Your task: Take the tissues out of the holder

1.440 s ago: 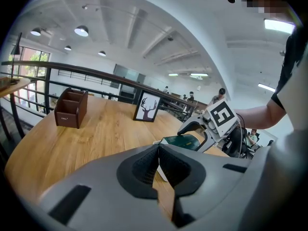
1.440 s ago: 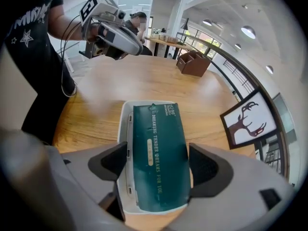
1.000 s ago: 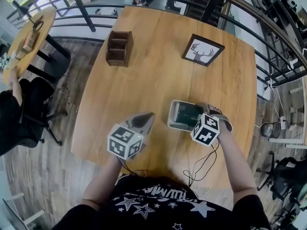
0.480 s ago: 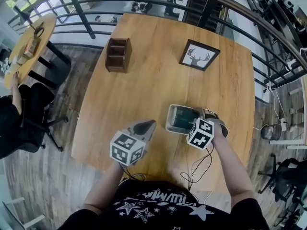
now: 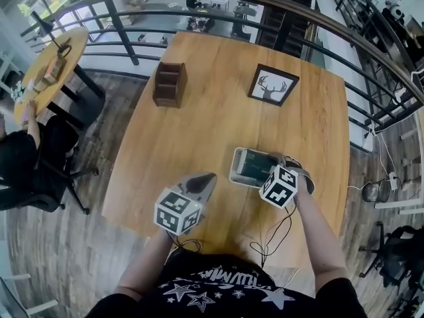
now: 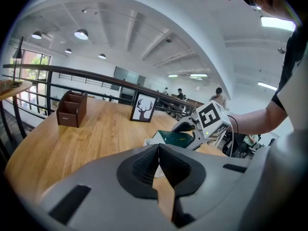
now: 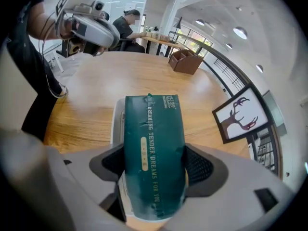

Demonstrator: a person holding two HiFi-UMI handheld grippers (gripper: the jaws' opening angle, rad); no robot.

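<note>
- Unchanged from a second ago, head view: right gripper (image 5: 270,159) kept at white holder (image 5: 234,169) on wooden table (image 5: 199,105); left gripper (image 5: 205,177) near, not touching holder.
- Left gripper view: jaws pressed together, nothing between; holder ahead.
- Right gripper view: jaws clamped on either side of green tissue pack (image 7: 154,138), pack lying in holder.

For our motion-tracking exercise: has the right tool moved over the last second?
No, not noticeably. The right tool stays at the right end of the holder, shut on the tissue pack; only the camera shifted.
</note>
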